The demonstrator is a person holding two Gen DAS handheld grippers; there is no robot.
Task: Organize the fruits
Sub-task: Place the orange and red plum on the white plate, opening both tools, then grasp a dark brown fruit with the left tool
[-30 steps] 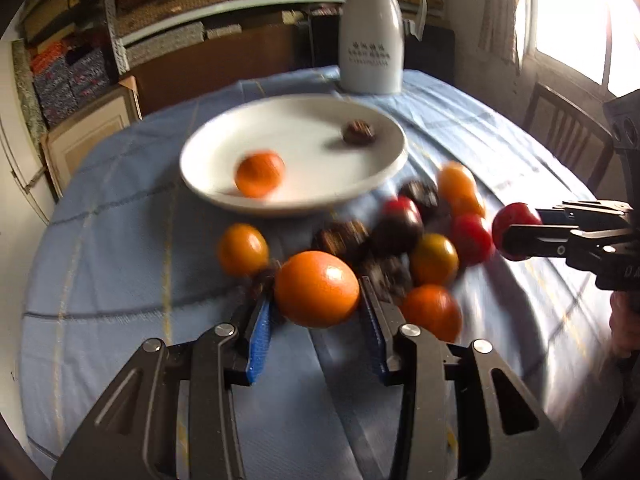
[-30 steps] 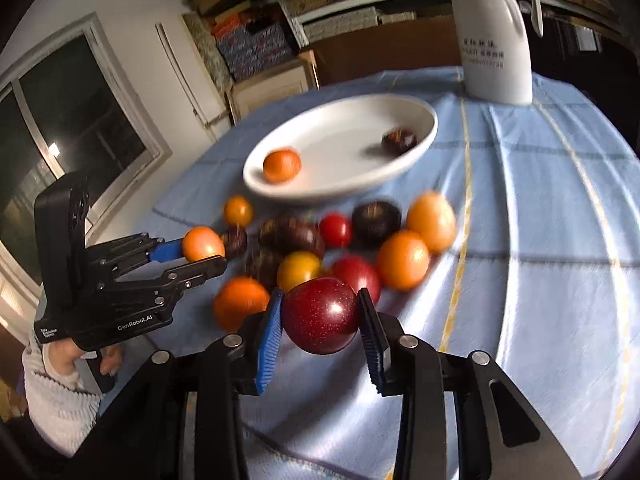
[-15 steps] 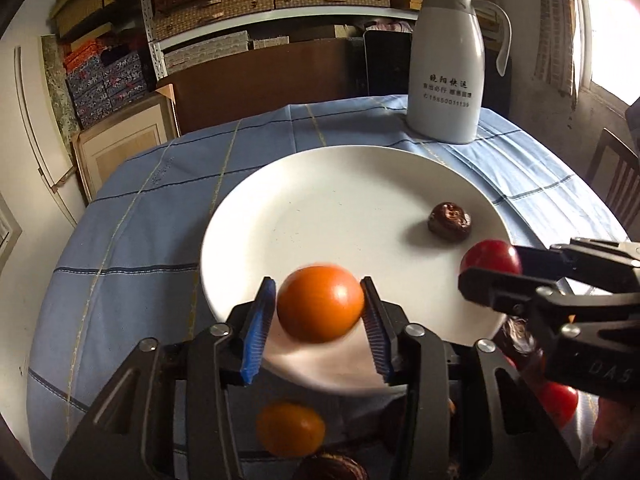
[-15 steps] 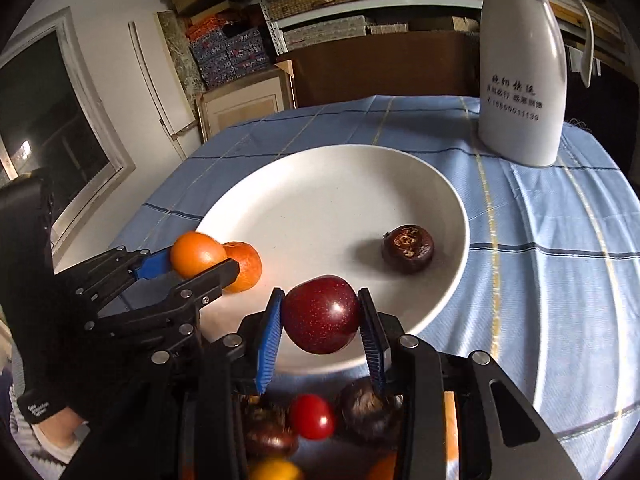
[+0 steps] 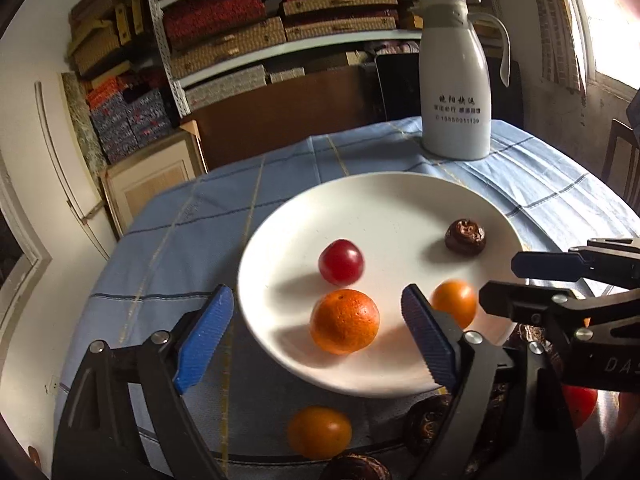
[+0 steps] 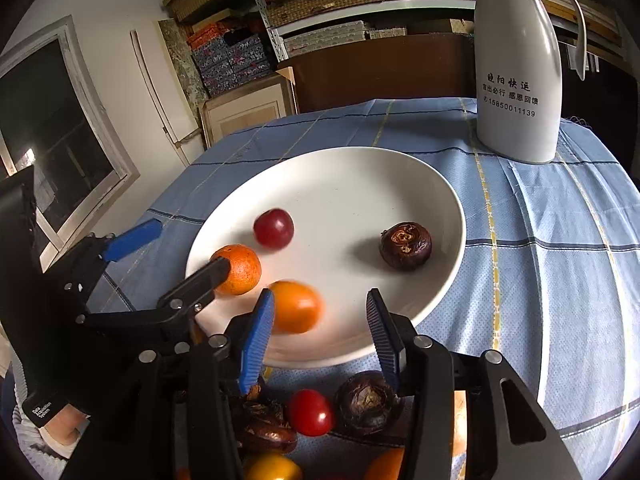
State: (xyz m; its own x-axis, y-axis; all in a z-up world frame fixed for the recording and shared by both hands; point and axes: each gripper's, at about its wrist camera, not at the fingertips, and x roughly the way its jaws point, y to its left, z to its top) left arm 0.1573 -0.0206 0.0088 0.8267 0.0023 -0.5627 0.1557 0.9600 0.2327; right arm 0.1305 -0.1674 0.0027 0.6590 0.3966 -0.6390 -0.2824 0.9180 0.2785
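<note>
A white plate (image 5: 400,196) (image 6: 340,168) on the blue tablecloth holds an orange (image 5: 345,321) (image 6: 240,269), a red plum (image 5: 341,262) (image 6: 274,228), a smaller orange fruit (image 5: 455,303) (image 6: 296,306) and a dark brown fruit (image 5: 465,237) (image 6: 405,245). My left gripper (image 5: 316,336) is open and empty, its jaws either side of the orange at the plate's near rim. My right gripper (image 6: 320,336) is open and empty over the plate's near edge, with the blurred smaller orange fruit just inside its left finger.
A white thermos jug (image 5: 456,80) (image 6: 518,64) stands behind the plate. Loose fruit lies in front of the plate: an orange one (image 5: 319,432), a red one (image 6: 310,412), dark brown ones (image 6: 366,402). Shelves and boxes fill the back wall.
Both grippers opened. The left let go of the orange and the right let go of the red plum; both fruits now lie on the plate. The plum moved toward the plate's middle.
</note>
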